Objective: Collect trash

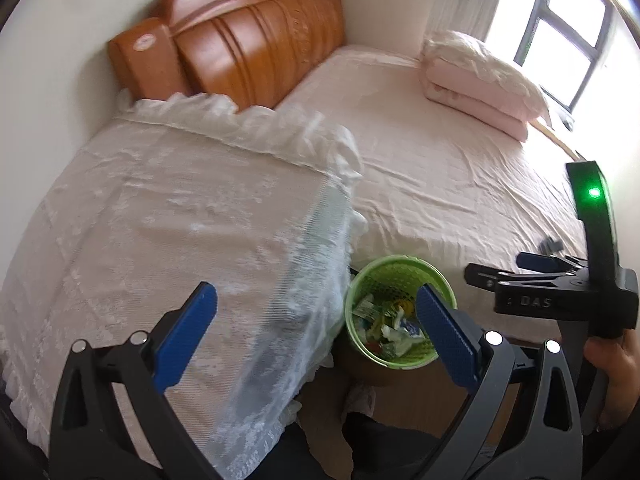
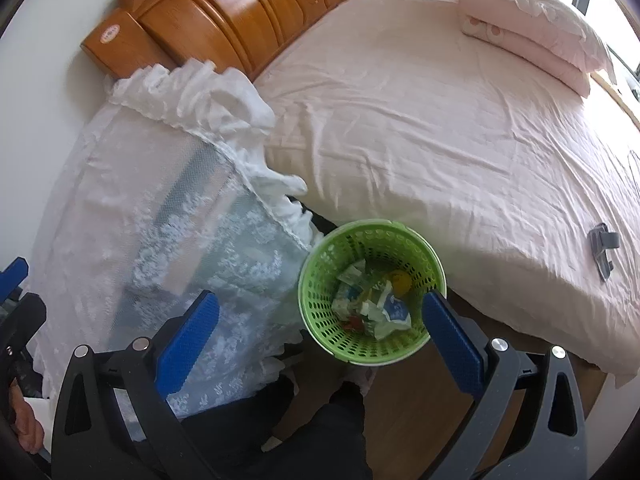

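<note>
Fingers (image 1: 200,320) of the left gripper (image 1: 316,316) and right gripper (image 2: 320,324) spread wide, holding nothing. Green basket (image 2: 320,276) of crumpled trash (image 2: 376,304) sits lower centre, beside the bed (image 2: 440,120).

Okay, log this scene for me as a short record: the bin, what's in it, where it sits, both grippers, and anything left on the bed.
bin: green perforated basket, upright on the wood floor
bin contents: crumpled wrappers, partly filling it
bin position: between the lace-covered stand and the bed
left gripper: open, empty
right gripper: open, empty, above the bin
on bed: folded quilt with pillow; small grey item, unclear what
</note>
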The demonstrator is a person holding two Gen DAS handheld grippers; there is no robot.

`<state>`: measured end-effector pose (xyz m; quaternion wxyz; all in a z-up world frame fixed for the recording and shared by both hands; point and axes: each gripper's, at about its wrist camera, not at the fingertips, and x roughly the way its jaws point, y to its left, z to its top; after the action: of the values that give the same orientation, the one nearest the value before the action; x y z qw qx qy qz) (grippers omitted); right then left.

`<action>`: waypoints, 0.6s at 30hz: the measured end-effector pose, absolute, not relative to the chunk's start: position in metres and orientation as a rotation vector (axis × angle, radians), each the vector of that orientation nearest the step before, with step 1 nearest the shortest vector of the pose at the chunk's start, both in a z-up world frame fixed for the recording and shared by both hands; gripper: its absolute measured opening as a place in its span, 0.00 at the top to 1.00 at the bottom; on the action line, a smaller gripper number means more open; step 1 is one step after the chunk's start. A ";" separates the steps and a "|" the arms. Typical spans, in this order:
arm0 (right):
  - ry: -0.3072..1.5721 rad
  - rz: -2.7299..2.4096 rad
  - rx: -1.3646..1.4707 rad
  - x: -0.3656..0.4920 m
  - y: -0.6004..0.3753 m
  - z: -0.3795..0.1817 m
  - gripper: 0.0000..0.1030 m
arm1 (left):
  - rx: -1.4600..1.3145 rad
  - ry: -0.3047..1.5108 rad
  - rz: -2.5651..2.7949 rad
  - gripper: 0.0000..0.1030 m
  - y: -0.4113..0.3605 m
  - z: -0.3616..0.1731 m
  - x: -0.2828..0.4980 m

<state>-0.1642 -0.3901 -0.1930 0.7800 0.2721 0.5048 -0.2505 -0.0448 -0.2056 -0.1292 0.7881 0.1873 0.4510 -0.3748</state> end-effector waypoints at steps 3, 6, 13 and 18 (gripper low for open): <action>1.047 -0.502 0.540 -0.147 -0.380 -0.175 0.02 | 0.387 0.933 -0.750 0.08 -0.191 -0.117 -0.035; 1.006 -0.449 0.473 -0.125 -0.364 -0.156 0.02 | 0.382 0.868 -0.671 0.08 -0.171 -0.099 -0.025; 0.922 -0.335 0.311 -0.075 -0.320 -0.114 0.02 | 0.304 0.790 -0.527 0.08 -0.118 -0.064 0.000; 0.875 -0.219 0.214 -0.045 -0.286 -0.091 0.02 | 0.228 0.779 -0.421 0.08 -0.085 -0.049 0.011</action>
<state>-0.0452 -0.2858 -0.0915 0.8944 0.1033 0.4221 -0.1057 0.0115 -0.0851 -0.0491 0.8974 0.1103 0.3759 -0.2030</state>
